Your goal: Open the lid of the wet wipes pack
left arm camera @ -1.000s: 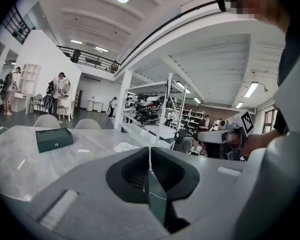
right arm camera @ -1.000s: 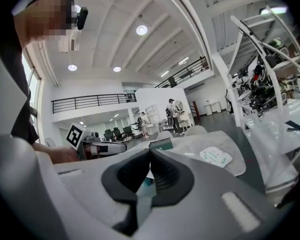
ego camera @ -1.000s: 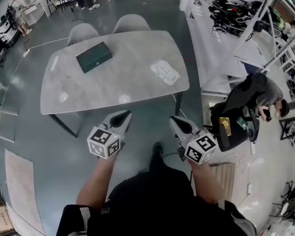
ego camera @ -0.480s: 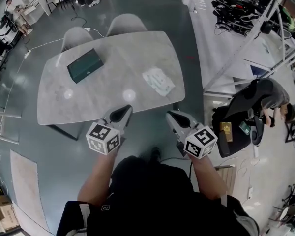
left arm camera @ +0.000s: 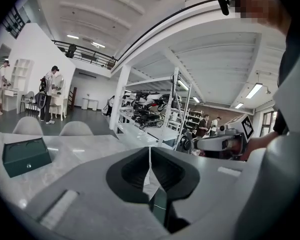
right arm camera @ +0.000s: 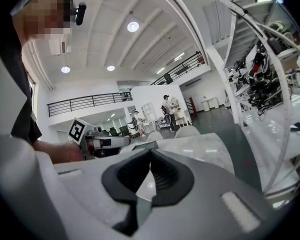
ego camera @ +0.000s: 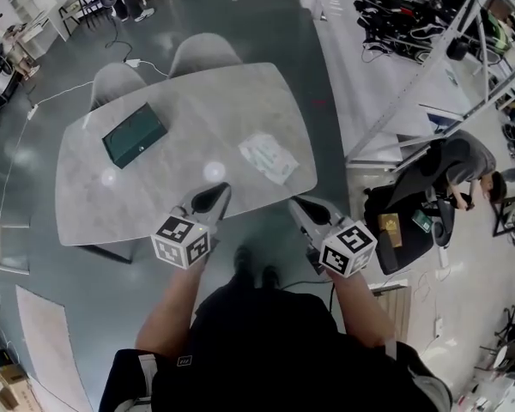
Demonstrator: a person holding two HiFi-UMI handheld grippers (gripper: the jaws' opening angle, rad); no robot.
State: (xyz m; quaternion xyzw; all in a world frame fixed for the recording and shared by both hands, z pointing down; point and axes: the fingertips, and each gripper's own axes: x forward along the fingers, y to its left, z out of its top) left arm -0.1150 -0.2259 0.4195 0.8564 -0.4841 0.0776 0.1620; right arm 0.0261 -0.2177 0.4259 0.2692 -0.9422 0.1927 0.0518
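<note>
In the head view, the desk [ego camera: 176, 114] has slid lower in the picture than a second ago, so the person has been walking up to it. Now the left hand-held gripper [ego camera: 213, 197] reaches over the near edge of the desk and the right hand-held gripper [ego camera: 301, 207] is just at this edge. I judge this as the approach only: nothing is touched yet and the lid work has not begun. The wet wipes pack [ego camera: 266, 157] lies flat on the right part of the desk, near its near right corner, ahead of both grippers and closer to the right one. It is well apart from the dark green box [ego camera: 134, 135] on the left part. The long axis of the pack runs slanted, from upper left to lower right in the picture. The lid is too small to make out, so I cannot say which way it opens. In the left gripper view, the two jaws are pressed together with nothing between them. The green box shows at the left, and the other gripper at the right. In the right gripper view, the jaws are also fully together and empty, with the bare desk beyond them. The pack is not clearly seen in either gripper view.
</note>
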